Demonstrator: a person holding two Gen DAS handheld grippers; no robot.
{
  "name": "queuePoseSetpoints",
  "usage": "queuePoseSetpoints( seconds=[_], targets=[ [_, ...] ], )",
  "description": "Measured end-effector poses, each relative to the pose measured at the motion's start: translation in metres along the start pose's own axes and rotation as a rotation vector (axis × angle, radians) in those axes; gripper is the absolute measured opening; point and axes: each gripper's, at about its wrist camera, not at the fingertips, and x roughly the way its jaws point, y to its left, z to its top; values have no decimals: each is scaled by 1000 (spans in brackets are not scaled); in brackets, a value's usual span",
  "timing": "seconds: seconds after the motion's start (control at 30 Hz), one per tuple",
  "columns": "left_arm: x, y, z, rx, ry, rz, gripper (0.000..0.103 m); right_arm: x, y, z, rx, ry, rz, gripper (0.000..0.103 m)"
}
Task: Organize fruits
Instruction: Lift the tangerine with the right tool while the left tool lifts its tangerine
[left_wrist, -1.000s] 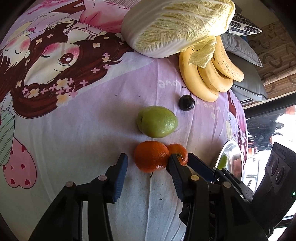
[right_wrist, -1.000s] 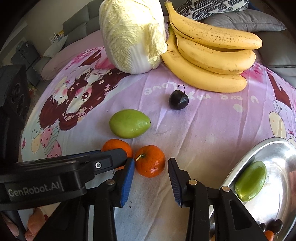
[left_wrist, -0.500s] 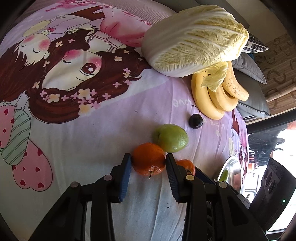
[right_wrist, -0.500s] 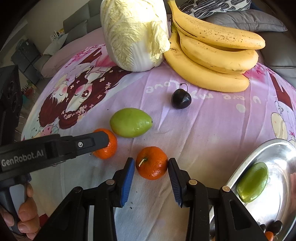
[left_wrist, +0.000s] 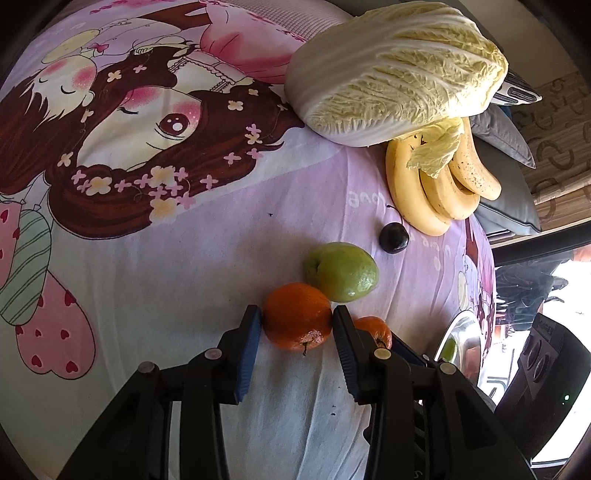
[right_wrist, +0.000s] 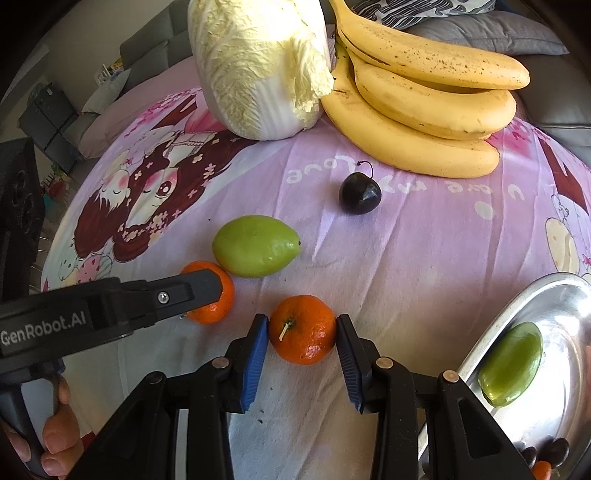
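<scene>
The bed (right_wrist: 424, 258), covered in a pink cartoon-print sheet, carries everything. At its far edge lies a napa cabbage (right_wrist: 258, 62) with a bunch of bananas (right_wrist: 424, 107) touching it on the right. Nearer, toward the middle, sit a green mango-like fruit (right_wrist: 256, 245) and a dark cherry (right_wrist: 359, 193), apart from each other. At the bed's near right edge is a steel tray (right_wrist: 554, 295) already holding a second green fruit (right_wrist: 511, 369) and a few small dark and orange pieces at its near rim, too cut off to name.

Judging by that, the sorting is partly done: one green fruit and some small items are in the tray, while the bananas, the green fruit, the cherry and two tangerines are not yet in it.

Both hands work at the near edge, reaching forward low over the sheet, side by side. The left gripper (left_wrist: 297, 325) has its blue pads pressed against both sides of the larger tangerine (left_wrist: 297, 319), which touches the green fruit behind it and appears to rest on the sheet. The right gripper (right_wrist: 302, 330) is closed likewise on the smaller tangerine (right_wrist: 302, 328), pads touching its flanks, stem facing the camera. The person's left hand (right_wrist: 55, 439) shows at the lower left, wrapped around the handle.
</scene>
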Motion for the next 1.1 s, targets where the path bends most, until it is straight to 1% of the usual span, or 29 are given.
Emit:
queuePoseSetpoints(
  seconds=[0.37, 0.63, 0.83, 1.1],
  targets=[
    [9, -4, -1, 15, 13, 4, 43, -7, -1, -6, 16, 8, 8, 39],
    [9, -12, -3, 56, 9, 15, 42, -14, -1, -12, 23, 8, 17, 39],
    [8, -9, -8, 47, 21, -9, 42, -25, -3, -19, 37, 1, 28, 39],
    [4, -10, -14, 56, 19, -8, 42, -39, -13, -32, 65, -3, 33, 39]
  ],
)
